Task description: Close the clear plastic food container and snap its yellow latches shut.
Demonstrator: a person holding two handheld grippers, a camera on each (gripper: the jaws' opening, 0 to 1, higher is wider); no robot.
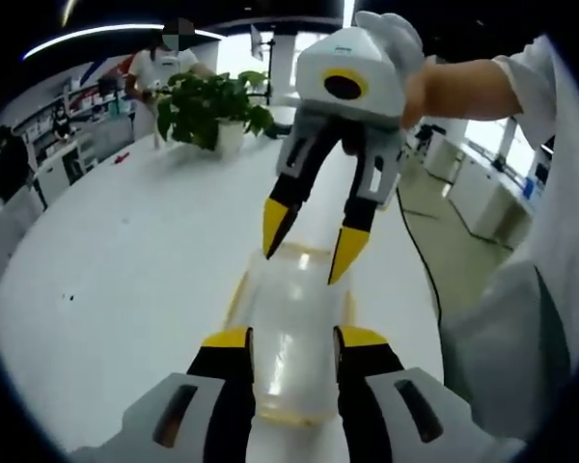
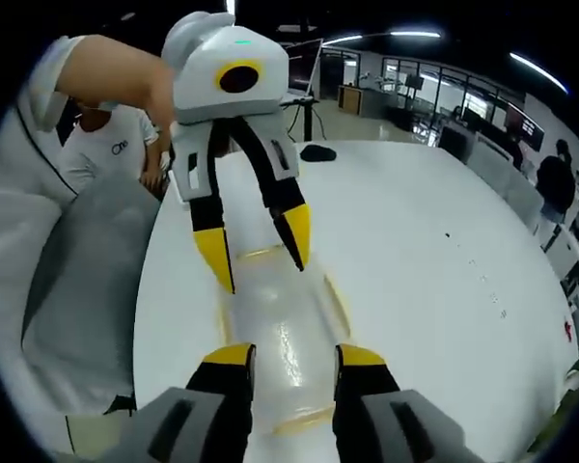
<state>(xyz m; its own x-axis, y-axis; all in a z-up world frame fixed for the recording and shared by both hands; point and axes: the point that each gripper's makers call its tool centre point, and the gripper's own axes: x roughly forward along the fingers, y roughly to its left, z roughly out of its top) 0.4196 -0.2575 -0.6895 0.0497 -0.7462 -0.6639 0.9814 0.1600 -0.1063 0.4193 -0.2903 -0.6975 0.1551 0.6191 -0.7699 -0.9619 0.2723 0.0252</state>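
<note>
We saw the white desk (image 1: pixel 125 280) stretching wide beneath everything, and on it lay the clear plastic food container (image 1: pixel 289 338) with its yellow latches (image 1: pixel 239 289) along the long sides. In the left gripper view, the left tool (image 1: pixel 291 340) reached in from the near end, its yellow-tipped jaws spread to either side of the container's end; whether they pressed on the walls we could not tell. The right tool (image 1: pixel 311 241) came down from the far end, held in a gloved hand with the forearm angled in from the right, its two yellow tips apart and poised at the container's far rim. In the right gripper view the same pairing was mirrored: the right tool (image 2: pixel 291 359) straddled its end of the container (image 2: pixel 280 338), and the left tool (image 2: pixel 259 253) pointed down at the opposite end, tips spread. A potted plant (image 1: pixel 212 111) stood farther back on the desk.
</note>
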